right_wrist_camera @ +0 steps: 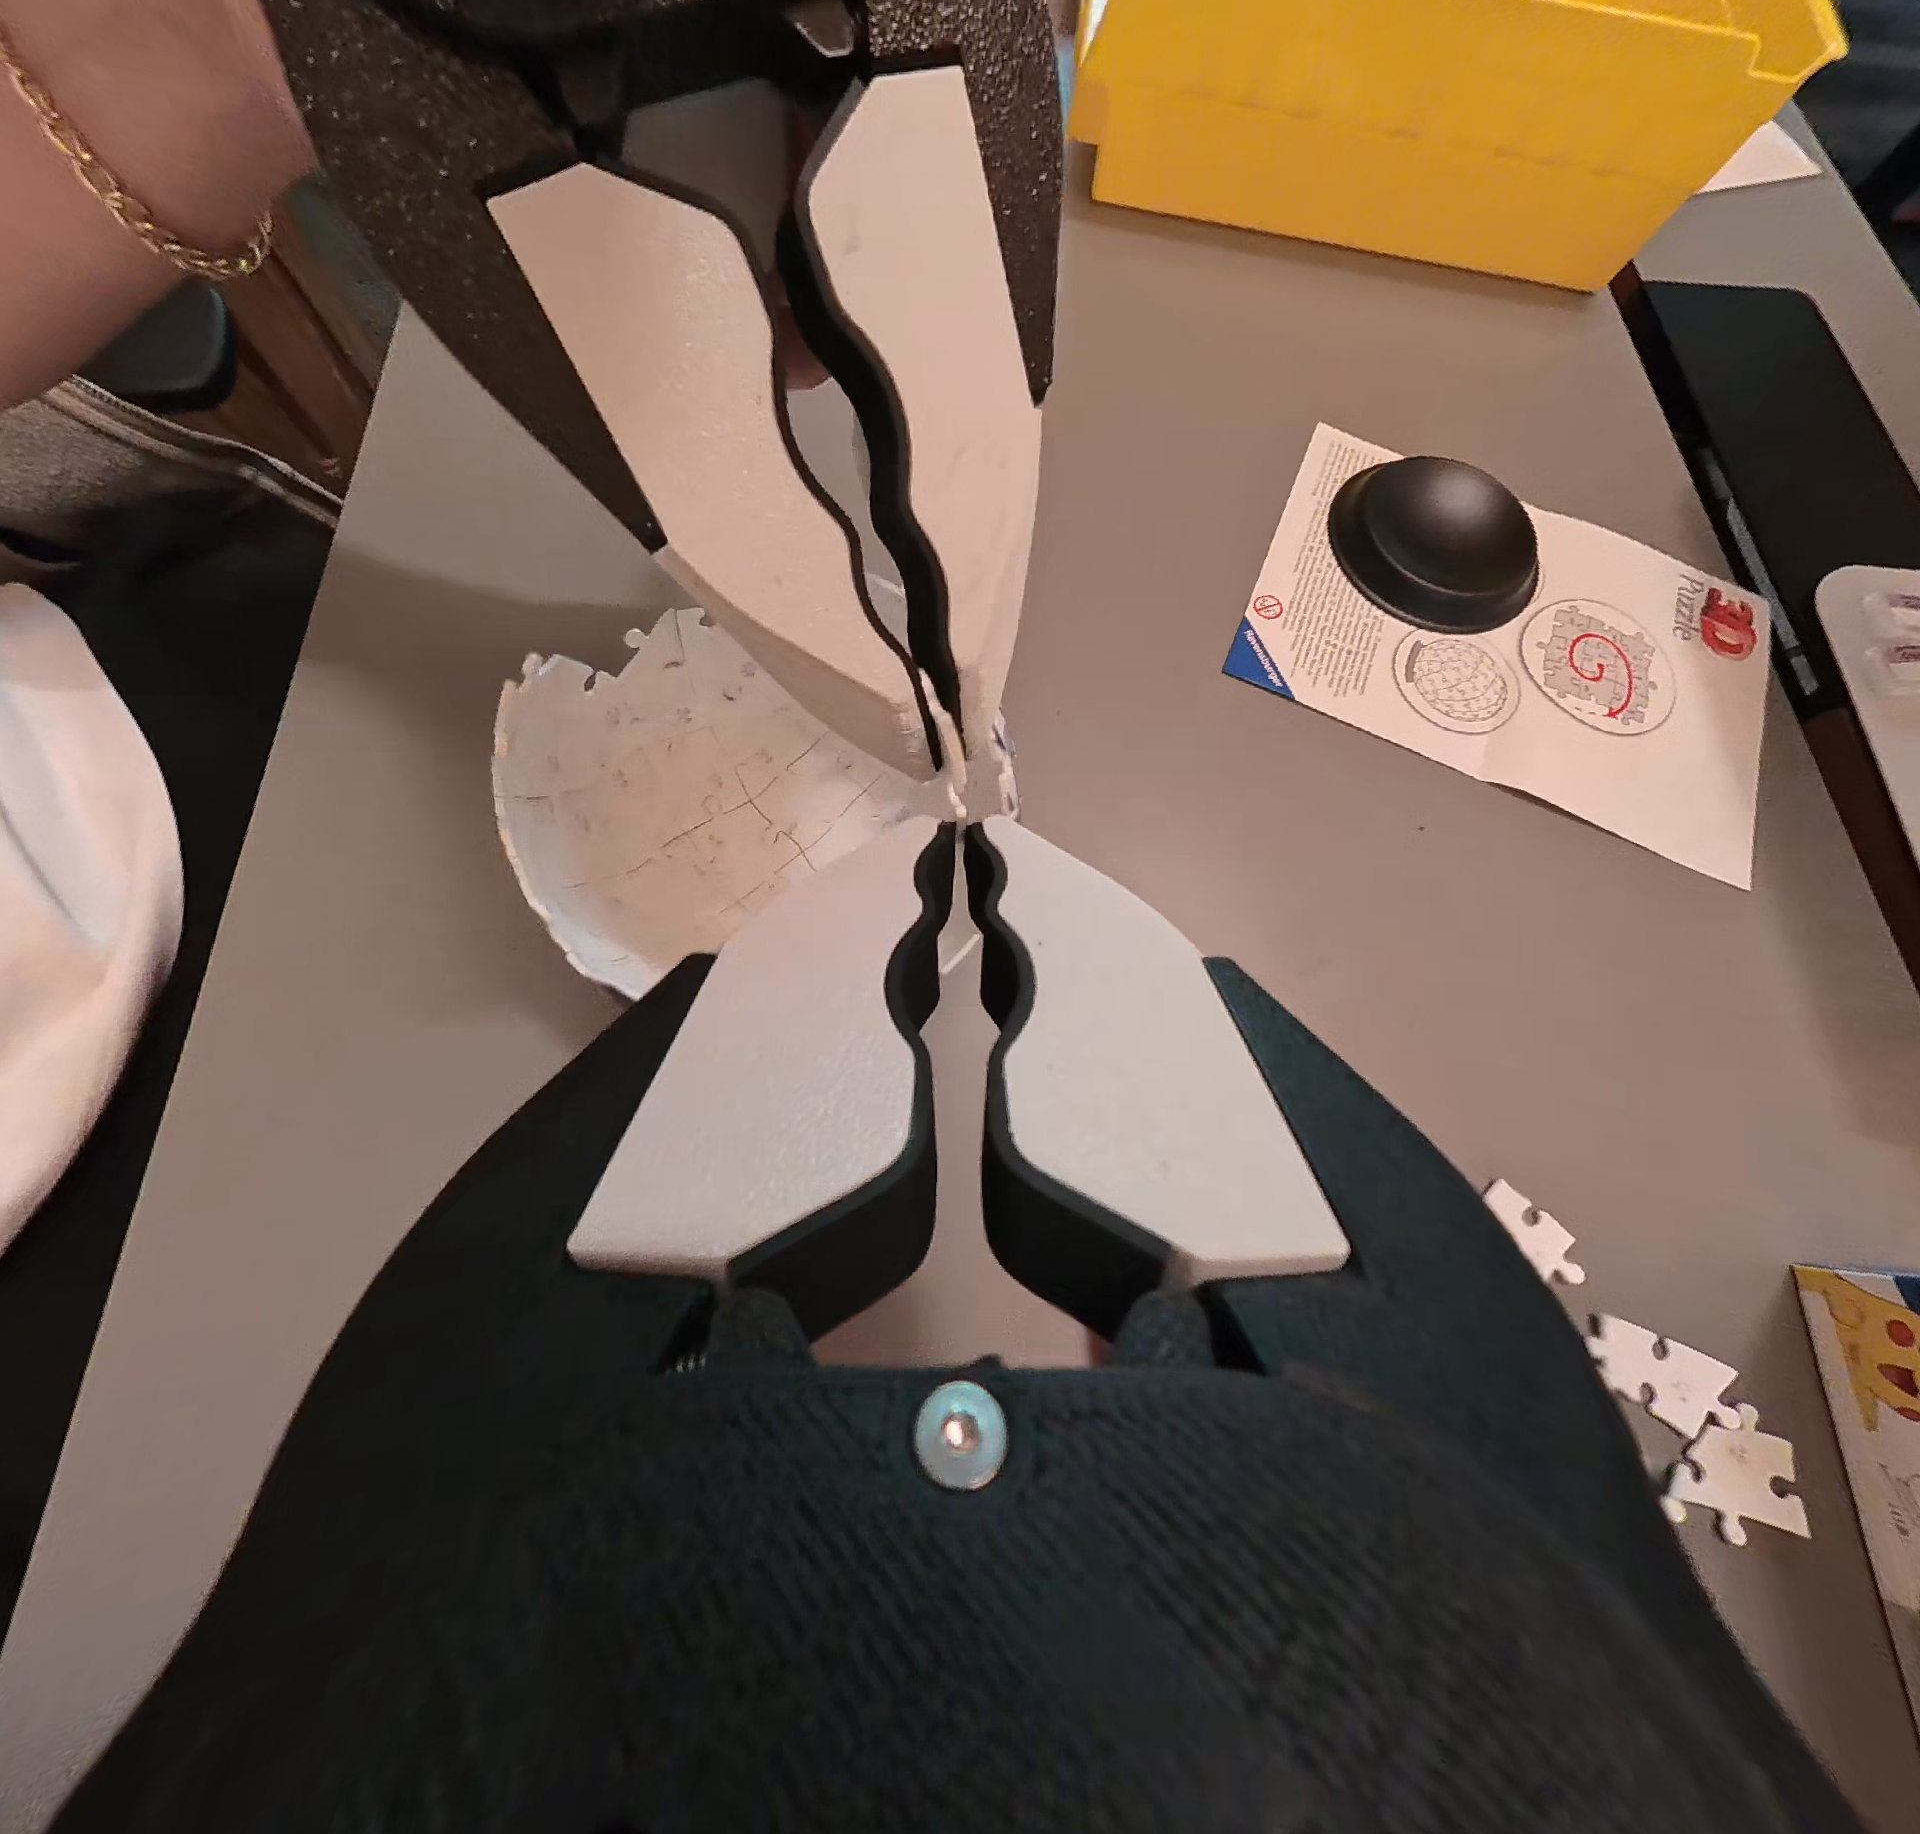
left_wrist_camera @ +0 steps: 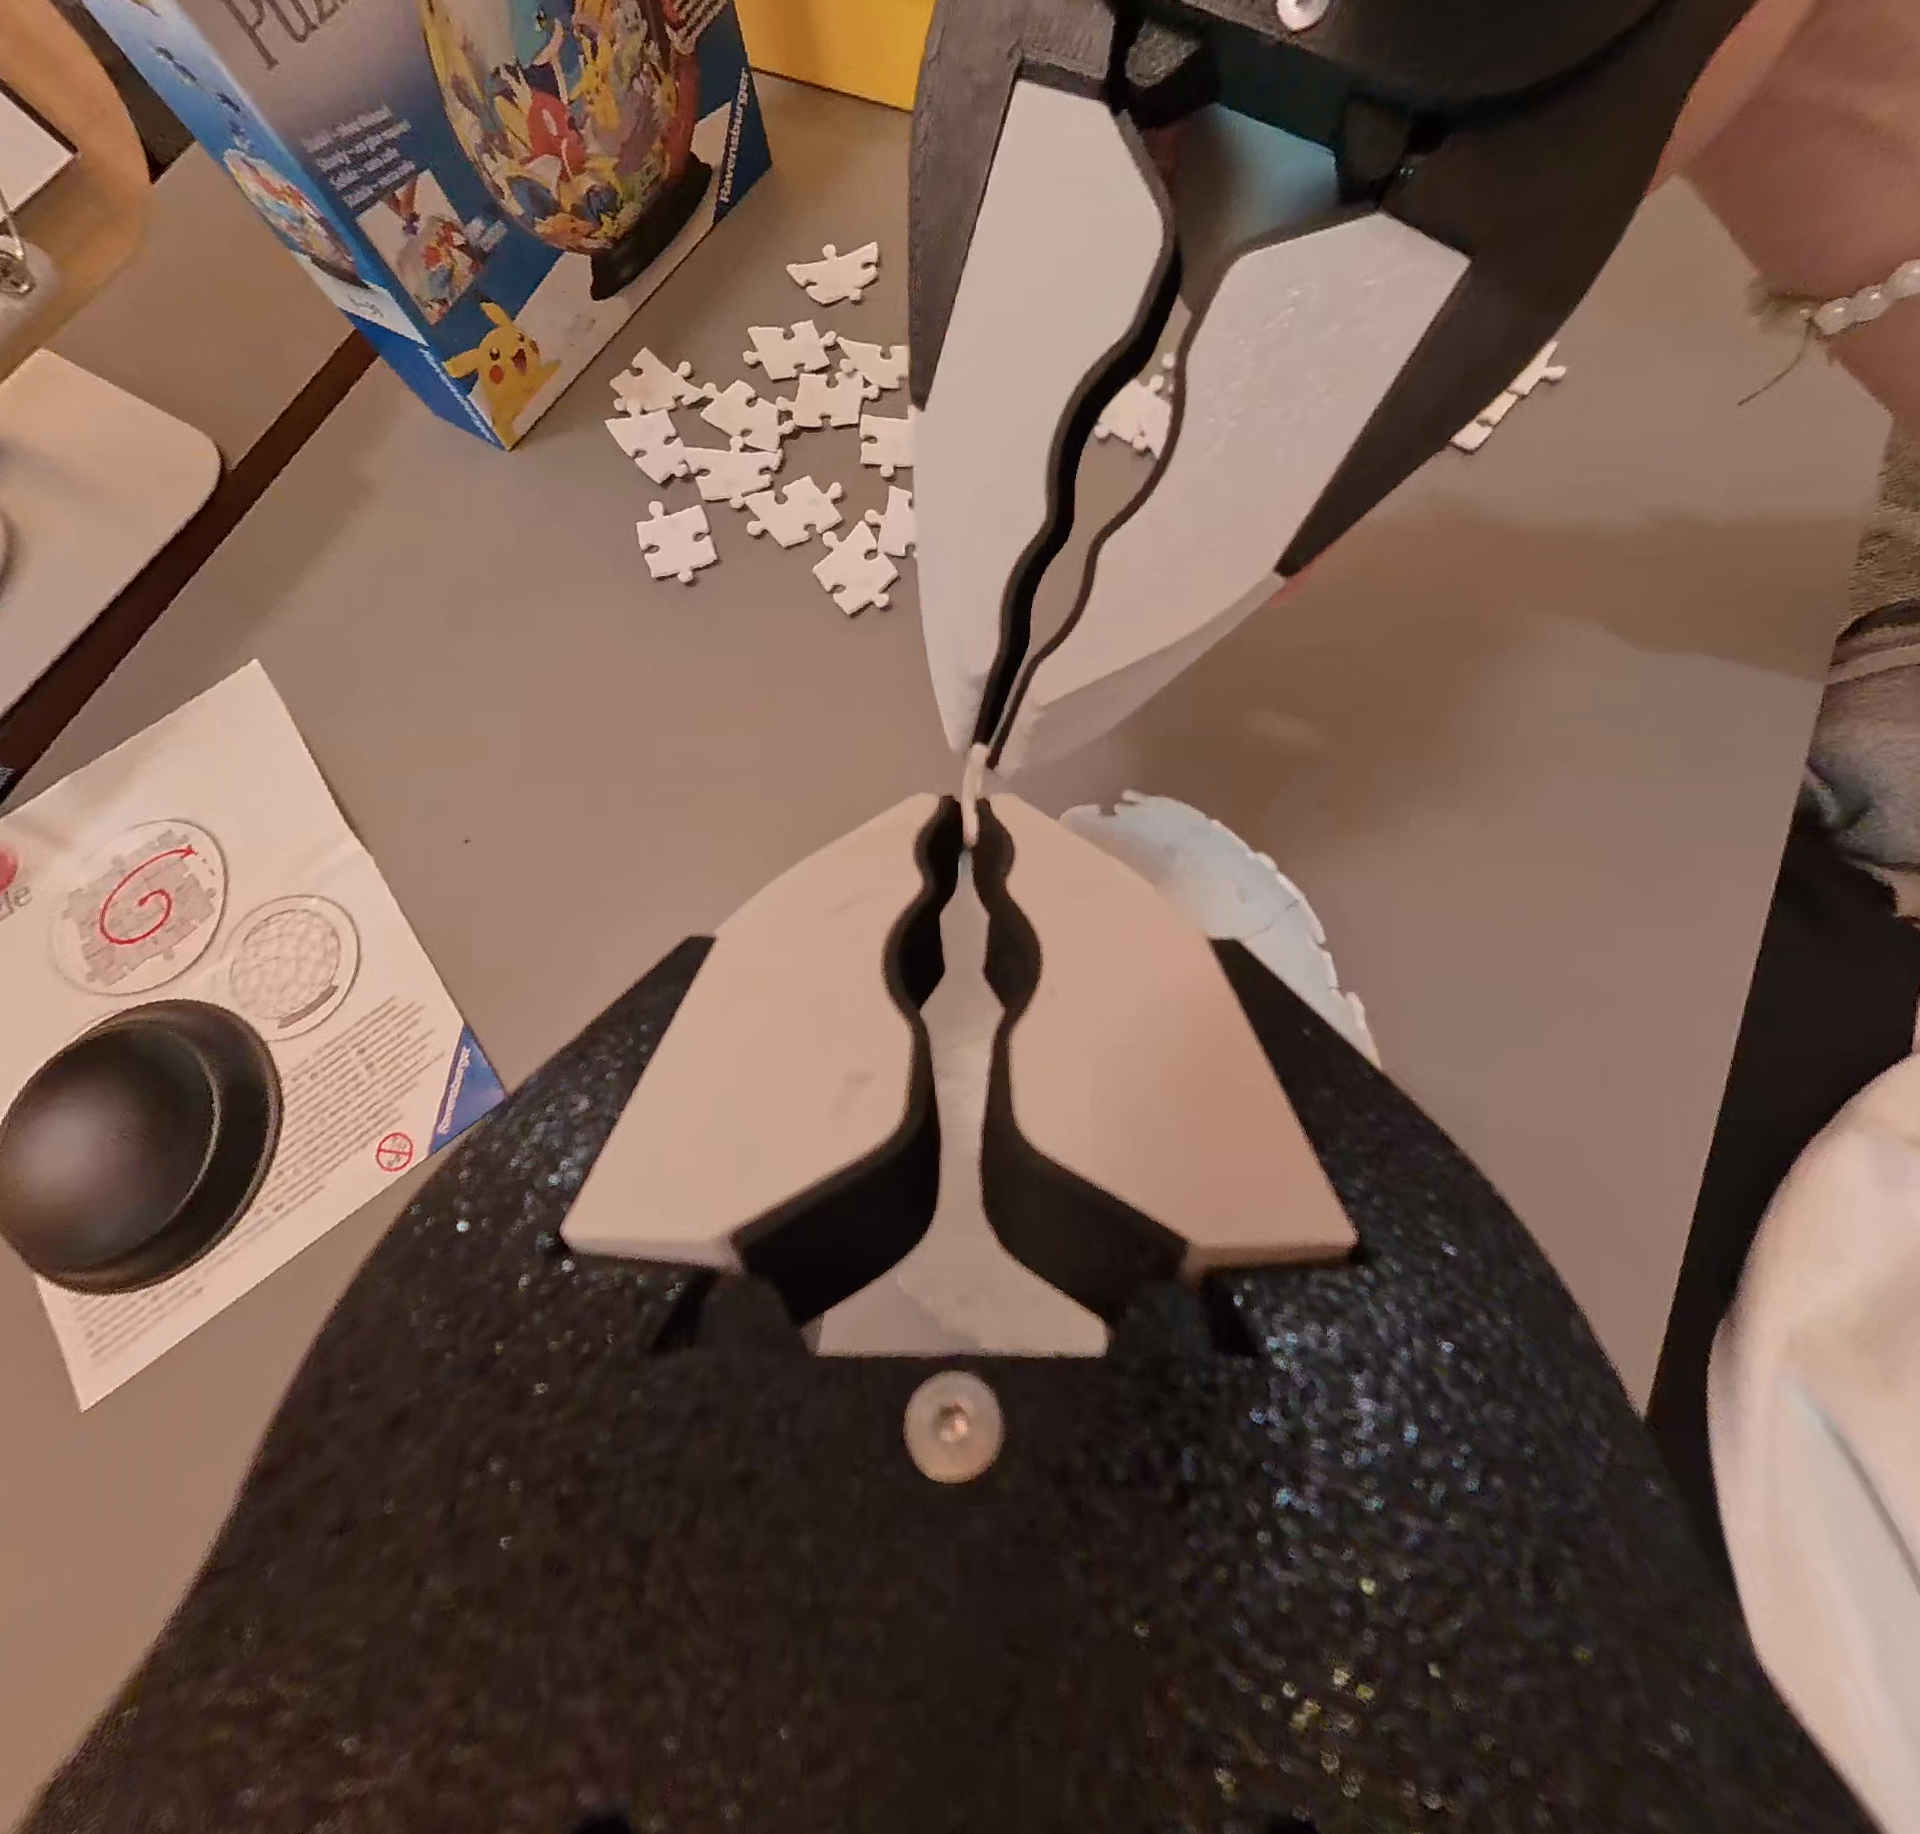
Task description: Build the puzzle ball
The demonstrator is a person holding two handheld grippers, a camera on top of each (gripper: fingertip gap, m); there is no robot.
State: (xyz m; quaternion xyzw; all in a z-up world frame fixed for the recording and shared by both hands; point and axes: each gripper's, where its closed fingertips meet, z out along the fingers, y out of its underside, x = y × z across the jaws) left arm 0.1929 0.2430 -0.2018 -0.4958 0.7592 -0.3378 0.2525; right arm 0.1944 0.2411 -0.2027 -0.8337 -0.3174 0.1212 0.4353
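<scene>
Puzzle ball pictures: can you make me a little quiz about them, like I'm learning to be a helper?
1. True or false: the black stand sits on the instruction sheet.
2. Pick one: the bin at the far end of the table is A red, B yellow, C green.
3. Short answer: what do the left gripper and the right gripper pinch between them, tip to tip?

Key: 1 true. 2 B. 3 a small white piece, held just over the half-built ball shell.
</scene>
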